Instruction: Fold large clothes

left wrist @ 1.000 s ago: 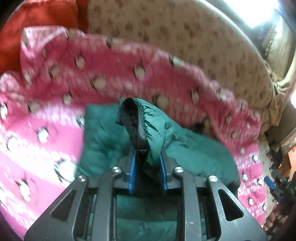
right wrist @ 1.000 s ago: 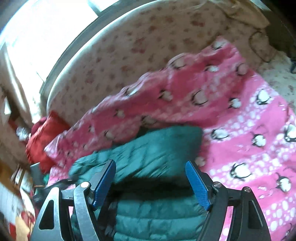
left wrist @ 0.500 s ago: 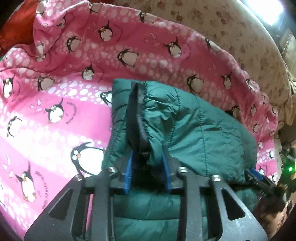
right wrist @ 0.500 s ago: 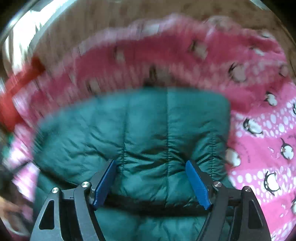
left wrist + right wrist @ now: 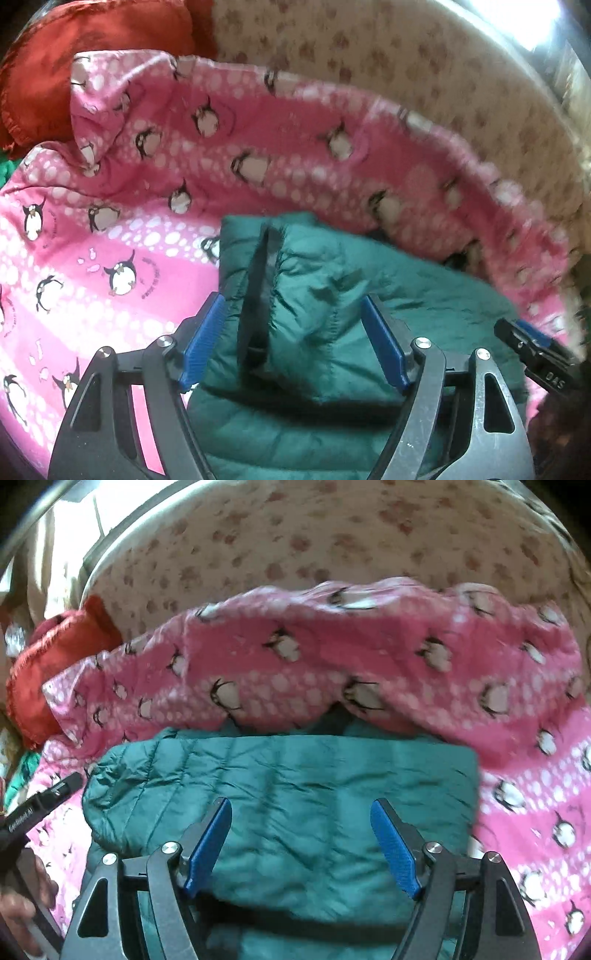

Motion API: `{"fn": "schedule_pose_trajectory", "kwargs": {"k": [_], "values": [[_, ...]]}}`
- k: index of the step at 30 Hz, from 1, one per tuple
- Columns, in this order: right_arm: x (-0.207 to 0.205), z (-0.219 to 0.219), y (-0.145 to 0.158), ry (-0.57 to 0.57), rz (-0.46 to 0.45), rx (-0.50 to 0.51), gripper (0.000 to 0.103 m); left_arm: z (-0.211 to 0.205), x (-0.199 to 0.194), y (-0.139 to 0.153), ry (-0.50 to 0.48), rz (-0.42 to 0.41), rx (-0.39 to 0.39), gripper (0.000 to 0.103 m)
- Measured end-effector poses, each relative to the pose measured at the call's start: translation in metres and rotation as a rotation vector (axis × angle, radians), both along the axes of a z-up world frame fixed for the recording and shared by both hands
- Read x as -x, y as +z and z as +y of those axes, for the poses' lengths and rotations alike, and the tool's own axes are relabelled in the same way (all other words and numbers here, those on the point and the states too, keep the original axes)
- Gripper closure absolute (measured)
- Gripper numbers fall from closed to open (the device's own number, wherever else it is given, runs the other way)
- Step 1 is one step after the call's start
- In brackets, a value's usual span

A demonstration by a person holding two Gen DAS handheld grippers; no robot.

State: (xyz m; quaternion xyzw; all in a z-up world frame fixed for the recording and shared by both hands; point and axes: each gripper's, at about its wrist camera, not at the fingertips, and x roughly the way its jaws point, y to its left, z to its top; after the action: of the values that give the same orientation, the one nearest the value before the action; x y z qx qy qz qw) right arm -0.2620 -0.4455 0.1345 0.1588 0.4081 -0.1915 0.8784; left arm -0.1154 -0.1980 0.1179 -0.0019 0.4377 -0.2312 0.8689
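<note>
While the left hand-held gripper (image 5: 293, 347) has just spread off the green jacket (image 5: 332, 295), the right (image 5: 301, 843) stands spread.

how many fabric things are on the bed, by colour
green: 1, the jacket
pink: 1, the penguin blanket
red: 1, the cushion
cream: 1, the flowered sheet
total: 4

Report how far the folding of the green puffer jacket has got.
Done: the green quilted puffer jacket lies doubled into a compact block on the pink penguin-print blanket.

In hand: the left gripper has just been opening its jaws; the black-trimmed jacket edge sits loose between them, no longer pinched. The right gripper hovers open over the jacket.

Left: possibly one more fold or smoothing; that raised edge is not flat.
</note>
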Motion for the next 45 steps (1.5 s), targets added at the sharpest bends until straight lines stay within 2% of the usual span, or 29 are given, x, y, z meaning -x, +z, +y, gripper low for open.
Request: {"fn": "schedule_pose_trajectory", "kwargs": {"k": [1, 4, 8, 11, 15, 18, 21, 24, 30, 33, 37, 41, 45], "values": [[-0.011, 0.006, -0.007, 0.009, 0.015, 0.006, 0.028, -0.006, -0.005, -0.010, 0.011, 0.002, -0.052, 0.027], [-0.034, 0.017, -0.030, 0.032, 0.058, 0.016, 0.028, -0.012, -0.019, -0.031, 0.012, 0.025, -0.119, 0.026], [-0.044, 0.023, -0.062, 0.031, 0.109, 0.079, 0.026, -0.005, -0.029, -0.048, 0.033, 0.097, -0.084, 0.015], [-0.046, 0.015, -0.069, 0.022, 0.119, 0.044, 0.024, -0.001, -0.032, -0.054, 0.047, 0.136, -0.060, 0.013], [-0.040, 0.013, -0.052, 0.014, 0.120, 0.016, 0.024, -0.001, -0.027, -0.054, 0.044, 0.112, -0.074, 0.013], [-0.020, 0.019, -0.027, 0.007, 0.037, -0.021, 0.024, -0.003, -0.027, -0.054, 0.047, 0.099, -0.080, 0.013], [-0.011, 0.038, -0.010, 0.042, -0.015, 0.009, 0.024, -0.004, -0.024, -0.054, 0.051, 0.091, -0.080, 0.013], [-0.012, 0.054, -0.009, 0.077, -0.016, 0.048, 0.024, -0.004, -0.023, -0.053, 0.051, 0.090, -0.078, 0.013], [-0.027, 0.073, -0.056, 0.078, 0.103, 0.122, 0.024, -0.004, -0.024, -0.055, 0.043, 0.089, -0.075, 0.013], [-0.025, 0.079, -0.064, 0.072, 0.108, 0.154, 0.024, -0.004, -0.023, -0.056, 0.044, 0.085, -0.077, 0.013], [-0.025, 0.074, -0.059, 0.101, 0.109, 0.107, 0.024, -0.004, -0.022, -0.056, 0.046, 0.082, -0.069, 0.013], [-0.001, 0.059, -0.039, 0.101, 0.022, 0.019, 0.024, -0.002, -0.023, -0.054, 0.041, 0.090, -0.057, 0.013], [0.026, 0.027, -0.011, 0.012, -0.054, 0.067, 0.024, 0.011, -0.021, -0.032, 0.039, 0.067, 0.012, 0.013]]}}
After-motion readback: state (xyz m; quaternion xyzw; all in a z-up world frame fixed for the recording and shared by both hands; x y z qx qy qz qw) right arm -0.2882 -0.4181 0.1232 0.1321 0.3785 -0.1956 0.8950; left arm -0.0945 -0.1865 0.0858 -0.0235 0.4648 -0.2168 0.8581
